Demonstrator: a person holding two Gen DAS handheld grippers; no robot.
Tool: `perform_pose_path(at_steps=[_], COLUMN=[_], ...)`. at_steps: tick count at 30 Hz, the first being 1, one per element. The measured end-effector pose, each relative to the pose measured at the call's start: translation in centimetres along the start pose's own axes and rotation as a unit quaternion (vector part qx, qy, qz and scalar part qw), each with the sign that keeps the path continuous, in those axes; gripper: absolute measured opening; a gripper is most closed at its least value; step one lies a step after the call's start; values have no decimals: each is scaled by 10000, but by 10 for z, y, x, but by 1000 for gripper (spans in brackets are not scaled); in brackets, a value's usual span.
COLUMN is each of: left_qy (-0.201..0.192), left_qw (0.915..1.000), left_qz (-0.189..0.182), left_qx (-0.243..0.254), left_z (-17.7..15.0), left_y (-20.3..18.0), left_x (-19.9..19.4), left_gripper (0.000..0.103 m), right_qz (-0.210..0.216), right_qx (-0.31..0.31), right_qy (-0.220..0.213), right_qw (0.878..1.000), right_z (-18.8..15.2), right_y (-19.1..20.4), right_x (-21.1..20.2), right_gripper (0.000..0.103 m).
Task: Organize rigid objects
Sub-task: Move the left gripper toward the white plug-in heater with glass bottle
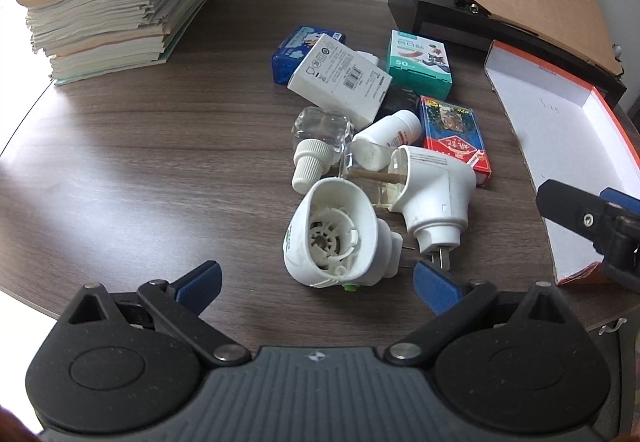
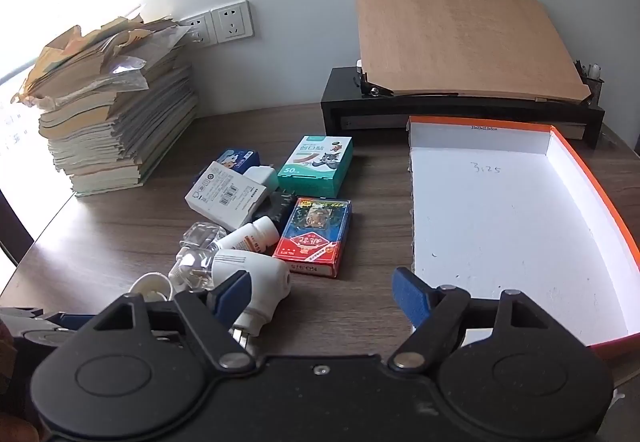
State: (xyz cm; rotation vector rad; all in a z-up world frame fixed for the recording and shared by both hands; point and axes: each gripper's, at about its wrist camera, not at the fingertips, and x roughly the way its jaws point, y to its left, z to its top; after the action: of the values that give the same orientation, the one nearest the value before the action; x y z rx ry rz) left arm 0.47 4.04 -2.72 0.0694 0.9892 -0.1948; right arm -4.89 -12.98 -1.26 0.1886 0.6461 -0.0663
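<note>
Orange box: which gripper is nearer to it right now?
Right. The right gripper hangs at the orange box's near corner; the left gripper sits across the table at the white plug-in units.

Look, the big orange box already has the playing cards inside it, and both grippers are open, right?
Not quite. The orange box holds nothing; the playing cards lie on the table beside it, as the right wrist view shows. Both the left gripper and right gripper are open.

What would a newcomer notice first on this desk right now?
Probably the heap of small items mid-desk: white plug-in devices nearest the open left gripper, with the red card pack and green box behind. Next, the orange-rimmed box lying empty to the right, and the book stack far left.
</note>
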Motion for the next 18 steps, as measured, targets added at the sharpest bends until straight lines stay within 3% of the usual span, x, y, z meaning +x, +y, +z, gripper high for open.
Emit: perform_pose_path(at_steps=[18], left_qy=[-45], left_qw=[9997], left_qz=[-95], left_qx=[221], left_z=[2], left_y=[-3], left_x=[3], left_gripper=[103], right_qz=[-97], right_qx=[13], right_qy=[-117], right_qw=[9999], right_z=[0], right_y=[3], right_x=[-7], right_gripper=[91])
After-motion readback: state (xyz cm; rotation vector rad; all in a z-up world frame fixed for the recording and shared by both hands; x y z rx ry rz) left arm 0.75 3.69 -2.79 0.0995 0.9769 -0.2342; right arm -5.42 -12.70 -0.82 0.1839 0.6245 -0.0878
